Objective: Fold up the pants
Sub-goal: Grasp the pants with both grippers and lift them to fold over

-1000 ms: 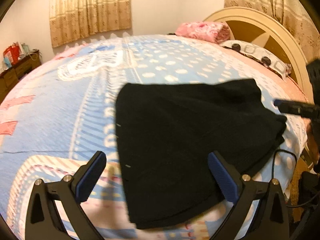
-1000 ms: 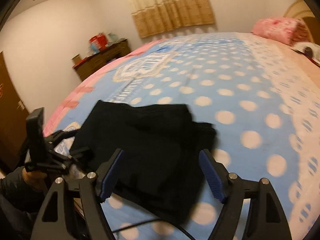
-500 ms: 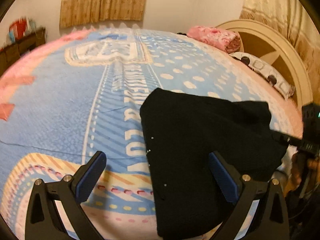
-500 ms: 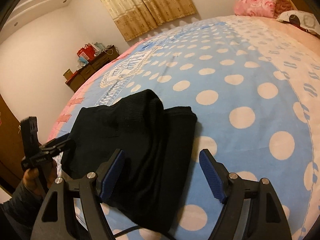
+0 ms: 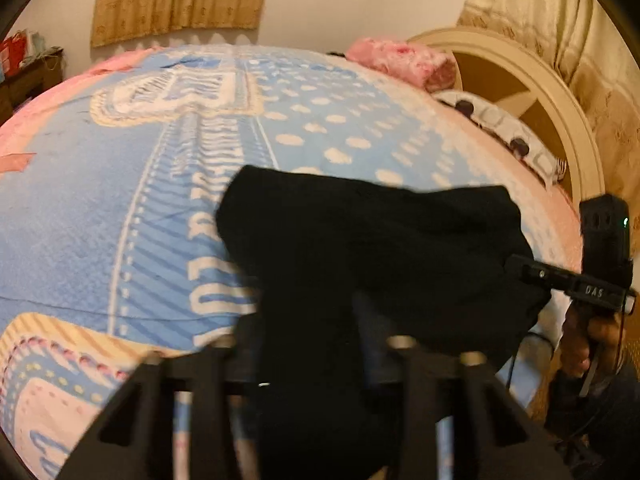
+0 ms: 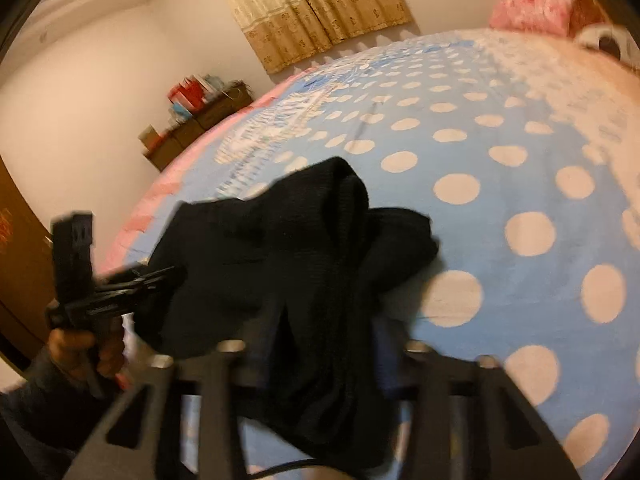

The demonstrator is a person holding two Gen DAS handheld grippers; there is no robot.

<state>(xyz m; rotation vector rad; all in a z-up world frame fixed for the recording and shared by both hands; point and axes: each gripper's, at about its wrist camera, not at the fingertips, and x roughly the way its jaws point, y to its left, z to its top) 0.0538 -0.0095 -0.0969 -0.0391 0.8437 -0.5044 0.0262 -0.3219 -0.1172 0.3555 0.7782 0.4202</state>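
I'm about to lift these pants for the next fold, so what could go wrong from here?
1. The pants are bunched in a lump, so the closing left gripper and right gripper may catch uneven layers, and the fold comes out crooked.
2. The fabric sits at the near edge of the bed; a pull toward you could drag it off.
3. A cable runs under the right gripper and could snag the cloth.

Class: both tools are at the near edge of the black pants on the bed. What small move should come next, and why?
Probably finish both grips, then lift the near edge. The left tool and right tool are closing with the pants between their jaws, and the cloth lies bunched on the bed, not yet folded flat.
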